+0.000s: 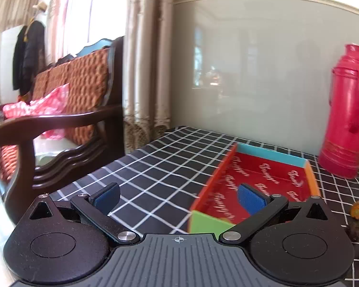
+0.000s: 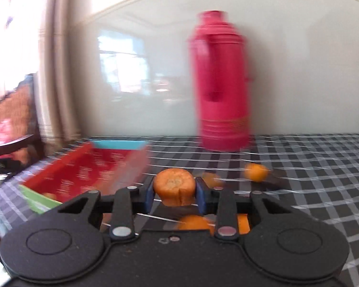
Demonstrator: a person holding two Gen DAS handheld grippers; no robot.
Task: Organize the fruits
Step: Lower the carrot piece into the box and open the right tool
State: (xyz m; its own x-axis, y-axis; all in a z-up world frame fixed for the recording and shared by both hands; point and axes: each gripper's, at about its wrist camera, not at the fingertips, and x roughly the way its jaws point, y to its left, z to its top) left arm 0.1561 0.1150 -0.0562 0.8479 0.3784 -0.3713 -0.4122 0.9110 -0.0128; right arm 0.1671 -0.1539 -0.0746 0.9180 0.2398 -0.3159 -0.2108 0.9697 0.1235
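Note:
My right gripper is shut on an orange fruit and holds it above the checked tablecloth. More orange fruits lie beyond it and below it. A red tray with coloured rims lies to its left. My left gripper is open and empty, hovering over the near left corner of the tray. Orange fruit pieces and a dark piece lie right of the tray.
A tall pink thermos stands at the back by the wall, also in the right wrist view. A wooden sofa stands left of the table. The black checked tablecloth covers the table.

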